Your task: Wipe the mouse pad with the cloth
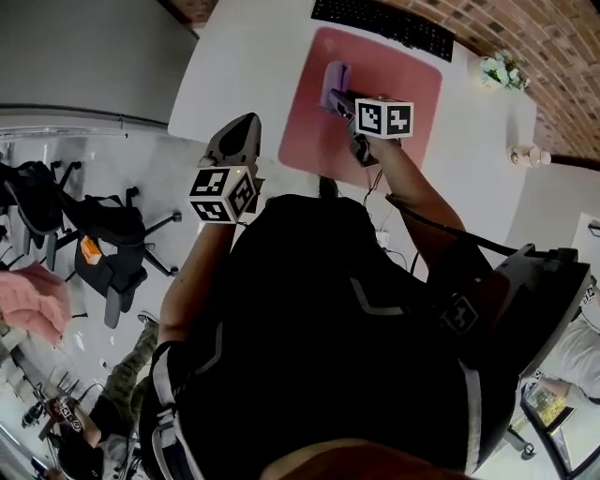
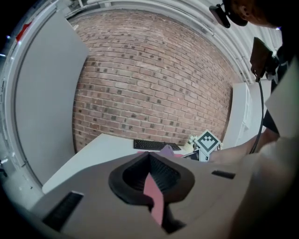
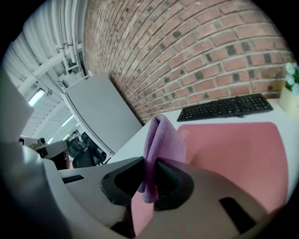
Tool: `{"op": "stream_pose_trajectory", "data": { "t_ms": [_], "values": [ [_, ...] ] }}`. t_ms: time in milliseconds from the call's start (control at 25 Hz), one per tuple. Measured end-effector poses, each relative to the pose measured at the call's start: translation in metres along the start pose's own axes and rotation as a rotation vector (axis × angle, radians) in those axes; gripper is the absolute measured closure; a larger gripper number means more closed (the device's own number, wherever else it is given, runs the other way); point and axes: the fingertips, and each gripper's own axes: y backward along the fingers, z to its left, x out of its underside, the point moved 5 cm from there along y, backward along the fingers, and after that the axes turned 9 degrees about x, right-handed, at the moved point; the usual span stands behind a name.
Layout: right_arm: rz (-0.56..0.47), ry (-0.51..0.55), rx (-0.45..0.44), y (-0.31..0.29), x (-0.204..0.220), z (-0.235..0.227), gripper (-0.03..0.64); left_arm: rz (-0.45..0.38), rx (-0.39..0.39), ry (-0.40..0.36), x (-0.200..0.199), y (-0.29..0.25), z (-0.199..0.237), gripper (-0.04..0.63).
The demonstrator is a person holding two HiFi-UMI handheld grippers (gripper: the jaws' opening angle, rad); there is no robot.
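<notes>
A pink mouse pad [image 1: 394, 89] lies on the white table [image 1: 244, 66]. My right gripper [image 1: 337, 96] is over the pad's left part, shut on a folded purple cloth [image 1: 335, 77]. In the right gripper view the cloth [image 3: 161, 137] stands up between the jaws of that gripper [image 3: 152, 163], with the pad [image 3: 233, 154] spread beyond and below. My left gripper [image 1: 246, 124] hovers at the table's near left edge, off the pad. In the left gripper view its jaws [image 2: 149, 158] stand together with nothing between them.
A black keyboard [image 1: 384, 23] lies at the far edge of the pad, by the brick wall. A small flower pot [image 1: 502, 70] and a small pale object [image 1: 530, 155] sit at the table's right. Office chairs [image 1: 112, 244] stand on the floor to the left.
</notes>
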Motion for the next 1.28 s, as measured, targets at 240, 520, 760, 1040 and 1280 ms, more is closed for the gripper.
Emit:
{"op": "stream_pose_trajectory", "data": {
  "t_ms": [240, 520, 760, 1040, 1280],
  "values": [
    [-0.1, -0.101, 0.168, 0.06, -0.005, -0.082, 0.561, 0.027, 0.111, -0.086, -0.016, -0.043, -0.028, 0.592],
    [-0.163, -0.172, 0.36, 0.119, 0.001, -0.164, 0.561, 0.054, 0.183, -0.119, -0.019, -0.078, -0.054, 0.594],
    [-0.162, -0.211, 0.52, 0.158, 0.021, -0.218, 0.561, 0.062, 0.236, -0.154, -0.019, -0.097, -0.07, 0.592],
    [-0.073, -0.165, 0.583, 0.152, 0.04, -0.244, 0.561, 0.073, 0.209, -0.164, -0.019, -0.102, -0.07, 0.592],
    [-0.042, -0.14, 0.513, 0.12, 0.039, -0.228, 0.561, 0.089, 0.157, -0.139, -0.012, -0.093, -0.063, 0.594]
  ]
}}
